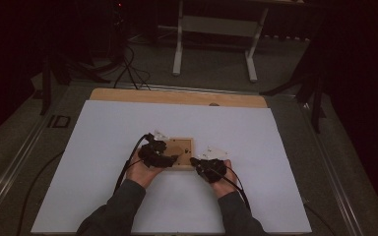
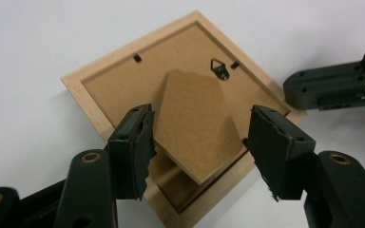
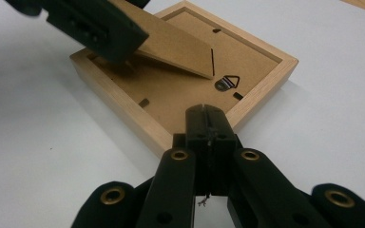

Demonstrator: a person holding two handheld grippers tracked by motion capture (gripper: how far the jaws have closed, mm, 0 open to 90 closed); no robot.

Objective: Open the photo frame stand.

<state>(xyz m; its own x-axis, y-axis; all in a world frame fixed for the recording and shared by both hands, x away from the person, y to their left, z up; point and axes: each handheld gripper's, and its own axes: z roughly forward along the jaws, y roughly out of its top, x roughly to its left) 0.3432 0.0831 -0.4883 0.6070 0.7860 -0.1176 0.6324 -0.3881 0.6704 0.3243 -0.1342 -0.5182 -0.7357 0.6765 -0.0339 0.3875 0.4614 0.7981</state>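
A light wooden picture frame (image 1: 184, 143) lies face down on the white sheet (image 1: 103, 147). Its brown backing shows a metal hanger (image 2: 220, 69) and a cardboard stand flap (image 2: 195, 123) lifted at an angle. My left gripper (image 2: 200, 128) is open, its jaws on either side of the flap; the right pad (image 2: 271, 142) stands clear of it. In the right gripper view the left gripper (image 3: 100, 28) hangs over the flap (image 3: 176, 45). My right gripper (image 3: 206, 116) is shut, its tips resting on the frame's (image 3: 266, 80) near edge beside the hanger (image 3: 227, 83).
The white sheet covers most of a wooden tabletop (image 1: 177, 97). Beyond the table stand white table legs (image 1: 178, 44), with cables (image 1: 128, 69) on the dark floor. Metal rails (image 1: 10, 167) run along both sides.
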